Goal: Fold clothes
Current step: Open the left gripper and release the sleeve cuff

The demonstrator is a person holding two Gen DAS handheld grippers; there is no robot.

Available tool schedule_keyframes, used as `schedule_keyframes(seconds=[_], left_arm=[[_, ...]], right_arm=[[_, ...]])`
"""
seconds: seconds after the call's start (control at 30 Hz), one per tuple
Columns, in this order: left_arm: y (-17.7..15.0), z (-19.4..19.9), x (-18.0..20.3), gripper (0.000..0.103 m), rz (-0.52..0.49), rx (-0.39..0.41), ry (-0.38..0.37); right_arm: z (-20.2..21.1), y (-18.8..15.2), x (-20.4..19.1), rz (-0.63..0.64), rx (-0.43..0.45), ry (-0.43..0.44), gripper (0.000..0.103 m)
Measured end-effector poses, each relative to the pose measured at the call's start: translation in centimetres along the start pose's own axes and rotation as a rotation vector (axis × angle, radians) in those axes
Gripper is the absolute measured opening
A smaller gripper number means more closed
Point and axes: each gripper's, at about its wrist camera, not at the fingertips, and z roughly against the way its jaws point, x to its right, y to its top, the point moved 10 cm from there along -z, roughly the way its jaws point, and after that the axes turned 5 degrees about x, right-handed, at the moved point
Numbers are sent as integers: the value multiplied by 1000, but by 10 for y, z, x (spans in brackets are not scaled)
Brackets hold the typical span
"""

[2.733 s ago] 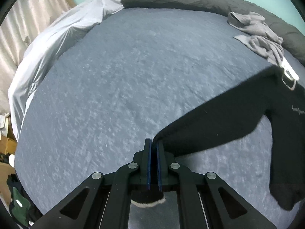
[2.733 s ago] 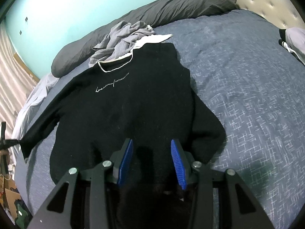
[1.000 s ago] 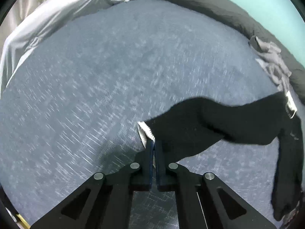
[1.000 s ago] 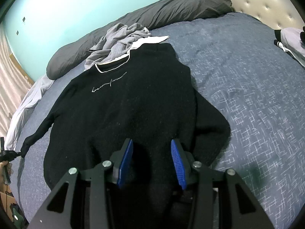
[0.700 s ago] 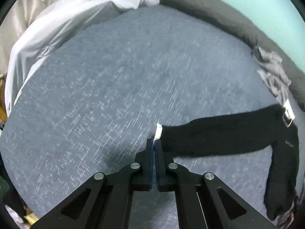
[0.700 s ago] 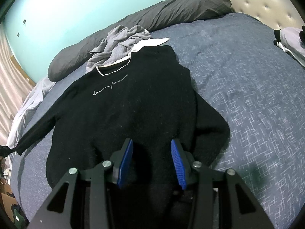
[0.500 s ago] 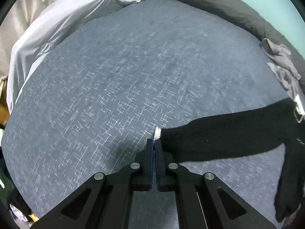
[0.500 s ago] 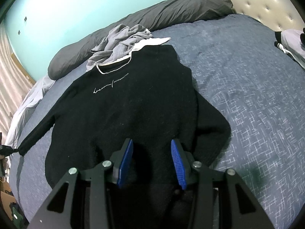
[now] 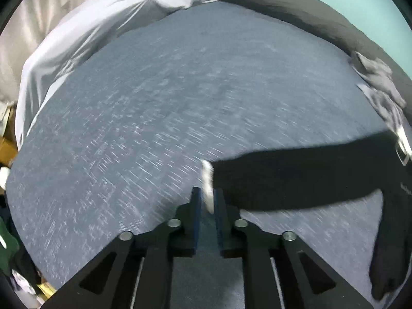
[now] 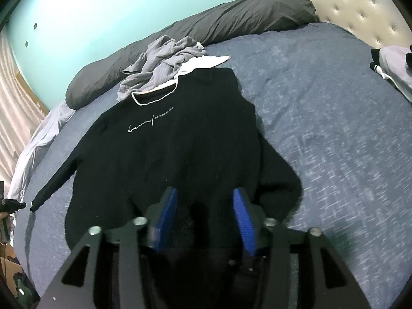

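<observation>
A black sweater [image 10: 180,141] with white chest lettering lies face up on the blue bedspread [image 10: 334,128]. In the left wrist view its left sleeve [image 9: 296,180] is stretched out straight across the bed. The sleeve's white cuff [image 9: 207,177] sits between the jaws of my left gripper [image 9: 206,195]. Those jaws are opening, and a gap shows beside the cuff. My right gripper [image 10: 203,200] hovers over the sweater's hem. Its blue pads are wide apart and opening, with dark fabric lying between and below them.
A crumpled grey garment [image 10: 164,61] and a white one [image 10: 206,63] lie above the sweater's collar. A dark grey duvet roll [image 10: 206,28] lines the far edge. A tufted headboard [image 10: 360,13] and more clothes [image 10: 394,69] are at the right. A pale sheet [image 9: 90,33] borders the left.
The sleeve has gone from bunched to stretched out straight. My left jaws, shut on the cuff before, have parted. The right pads stand wider apart.
</observation>
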Motion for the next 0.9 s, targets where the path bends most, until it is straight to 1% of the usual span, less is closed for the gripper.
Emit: schedule_keyframes(seconds=[0.03, 0.1, 0.17, 0.27, 0.37, 0.43, 0.5, 0.67, 0.77, 0.83, 0.9], left_arm=[[-5, 8, 17, 21, -17, -1, -38], [-15, 24, 50, 27, -52, -2, -114], [-26, 38, 81, 29, -71, -11, -196], [-51, 56, 137, 30, -112, -26, -306], [-85, 79, 192, 31, -158, -58, -387], [-112, 89, 226, 31, -181, -95, -444], [-135, 94, 251, 31, -203, -124, -479], [-195, 96, 316, 31, -231, -212, -553], [-231, 97, 349, 31, -255, -266, -584], [-252, 95, 367, 32, -279, -295, -590], [-269, 92, 383, 32, -279, -325, -603]], right_arm=[[4, 2, 0, -1, -3, 0, 54], [12, 2, 1, 6, -24, 7, 54], [26, 5, 1, 30, -34, 7, 54], [46, 8, 5, 28, -47, 16, 54], [67, 10, 10, 19, -66, 27, 55], [75, 8, 16, 22, -94, 21, 55], [83, 4, 22, 11, -116, 17, 55], [109, -6, 34, 2, -130, 0, 55], [119, -13, 37, 12, -137, 0, 55], [123, -16, 40, 7, -139, -1, 55], [128, -19, 43, -5, -138, 1, 55]])
